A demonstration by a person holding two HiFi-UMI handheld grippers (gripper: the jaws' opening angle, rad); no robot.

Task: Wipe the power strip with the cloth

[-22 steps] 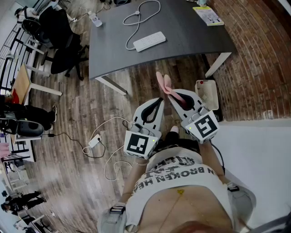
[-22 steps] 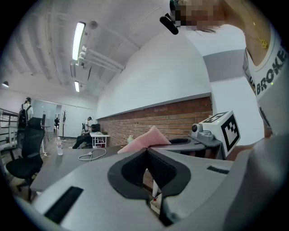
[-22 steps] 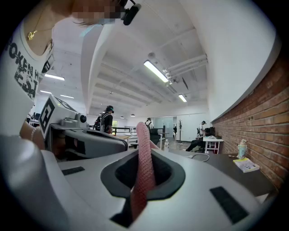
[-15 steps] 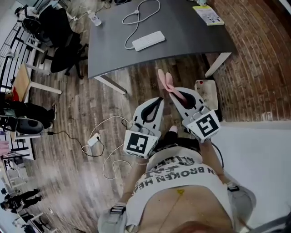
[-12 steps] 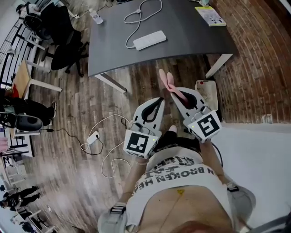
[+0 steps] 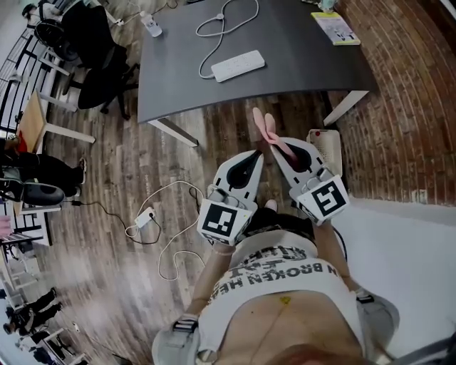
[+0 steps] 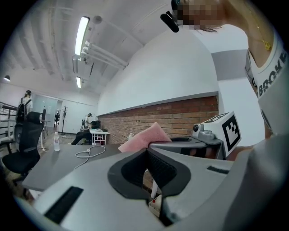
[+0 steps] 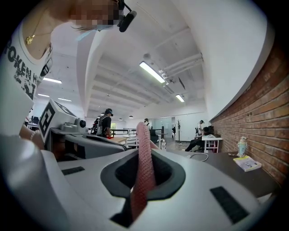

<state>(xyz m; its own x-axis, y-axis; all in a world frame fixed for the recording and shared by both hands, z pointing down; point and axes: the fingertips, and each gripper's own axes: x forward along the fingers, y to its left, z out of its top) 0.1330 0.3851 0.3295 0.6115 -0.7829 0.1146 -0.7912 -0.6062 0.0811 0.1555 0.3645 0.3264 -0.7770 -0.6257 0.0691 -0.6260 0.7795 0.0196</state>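
The white power strip [image 6: 238, 65] lies on the dark grey table [image 6: 299, 57], its white cable [image 6: 221, 21] looped behind it. I hold both grippers low over the wooden floor, short of the table's near edge. My right gripper [image 6: 276, 147] is shut on a pink cloth [image 6: 266, 130] that sticks out past its tips toward the table. In the right gripper view the cloth [image 8: 143, 167] stands pinched upright between the jaws [image 8: 143, 155]. My left gripper [image 6: 253, 158] is shut with nothing in it; its view shows the closed jaws [image 7: 148, 155] and the cloth [image 7: 144, 136] beside them.
A bottle [image 6: 149, 27] and a yellow booklet [image 6: 339, 28] sit at the table's far corners. A black office chair [image 6: 92, 50] stands to the left. A plug block with cables [image 6: 146, 219] lies on the floor. A white box [image 6: 325, 146] stands by the brick wall [image 6: 406, 107].
Both grippers have edged slightly forward and to the right, toward the table. The cloth stays in the right gripper's hold.
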